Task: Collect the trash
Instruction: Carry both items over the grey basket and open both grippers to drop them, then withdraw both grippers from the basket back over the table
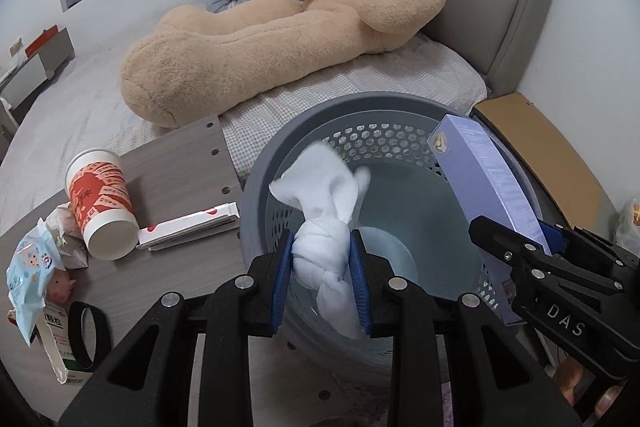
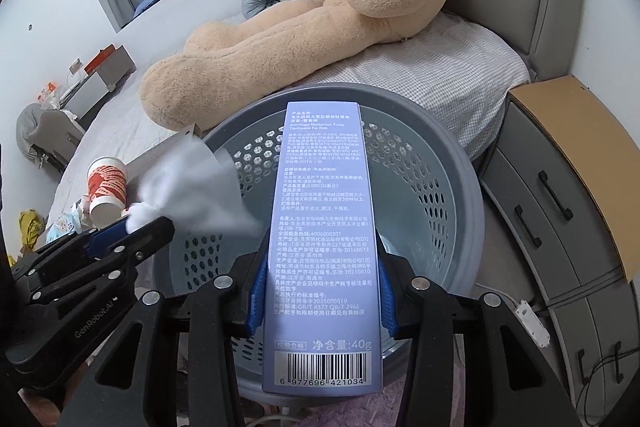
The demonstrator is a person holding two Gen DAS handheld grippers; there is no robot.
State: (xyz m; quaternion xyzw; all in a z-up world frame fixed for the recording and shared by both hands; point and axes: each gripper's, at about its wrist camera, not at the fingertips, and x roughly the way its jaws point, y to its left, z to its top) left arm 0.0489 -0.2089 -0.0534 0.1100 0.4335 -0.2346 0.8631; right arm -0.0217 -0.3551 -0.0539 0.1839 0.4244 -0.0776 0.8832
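Observation:
My left gripper is shut on a crumpled white tissue and holds it over the open grey perforated trash bin. My right gripper is shut on a long purple toothpaste box and holds it over the same bin. The right gripper with the box shows at the right of the left wrist view. The left gripper with the blurred tissue shows at the left of the right wrist view. The bin looks empty inside.
On the grey board left of the bin lie a red-and-white paper cup, a flat red-dotted white box, a blue wipes packet, wrappers and a black band. A big teddy bear lies on the bed. A drawer unit stands right.

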